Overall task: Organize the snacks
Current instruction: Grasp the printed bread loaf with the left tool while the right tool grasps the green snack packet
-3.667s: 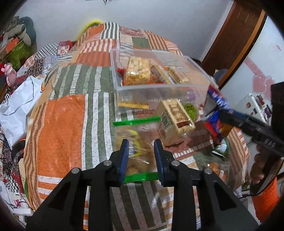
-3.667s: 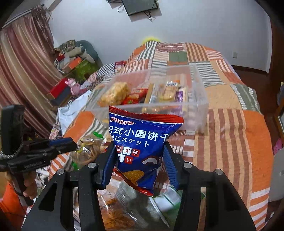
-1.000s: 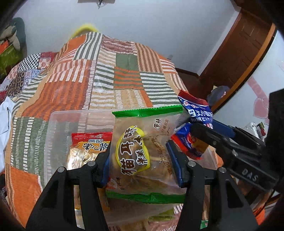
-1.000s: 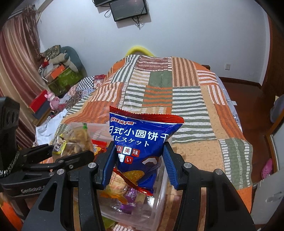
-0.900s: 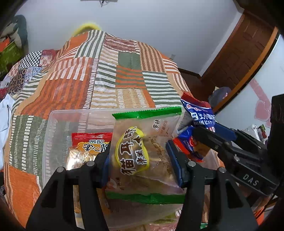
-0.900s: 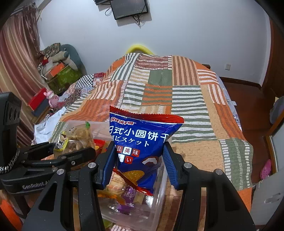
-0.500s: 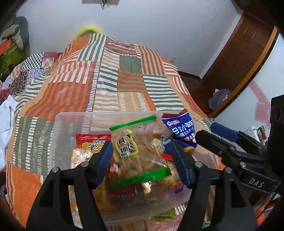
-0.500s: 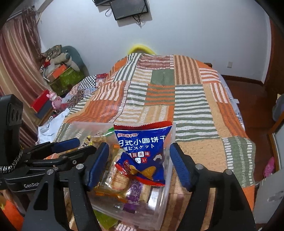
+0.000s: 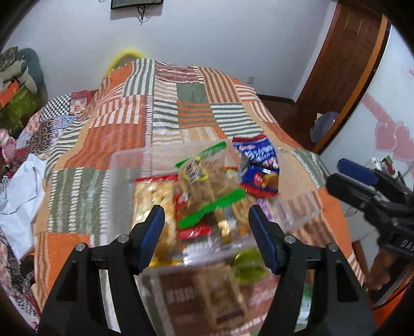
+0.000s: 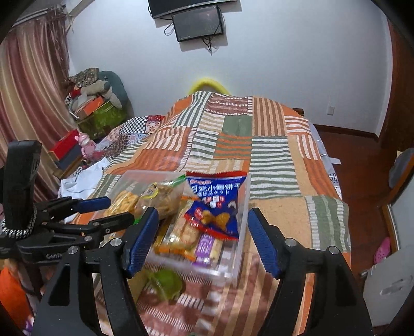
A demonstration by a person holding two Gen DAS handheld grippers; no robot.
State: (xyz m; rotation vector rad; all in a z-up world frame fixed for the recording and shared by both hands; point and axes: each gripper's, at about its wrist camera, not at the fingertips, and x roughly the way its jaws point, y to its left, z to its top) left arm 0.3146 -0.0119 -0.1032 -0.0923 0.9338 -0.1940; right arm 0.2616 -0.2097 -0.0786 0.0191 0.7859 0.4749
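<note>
Clear plastic bin [image 10: 242, 248], rectangular with rounded corners, set on the near part of the quilt [image 10: 269, 160], packed with crinkly snack packs. Blue foil bag [image 10: 214, 204] with red serrated edges, lying tilted at the bin's right side, its top against the far-right wall. Green-edged clear bag [image 9: 207, 186] of brown biscuits just left of it, leaning over a red-trimmed pack [image 9: 152, 193] of pale crackers at the left. Small wrapped bars [image 10: 186, 235] and a purple packet [image 10: 205, 246] near the front wall. Outside the bin, on the near side, a blurred lime-green packet [image 9: 248, 268] and a brown boxy pack [image 9: 214, 297]. Left gripper [image 9: 207, 232] spread wide, blue ribbed pads [image 9: 152, 230] apart, clamped on nothing, hovering at the bin's near edge. Right gripper [image 10: 203, 240] likewise spread wide, holding nothing, at the bin's near-right corner. Quilt a patchwork of orange, green and white woven stripes. Farther out: white wall with a dark screen [image 10: 198, 24] and dangling cable, pinkish curtain [image 10: 28, 85] at the left, clutter of boxes [image 10: 95, 111] by it, brown wooden door [image 9: 344, 64] at the right.
</note>
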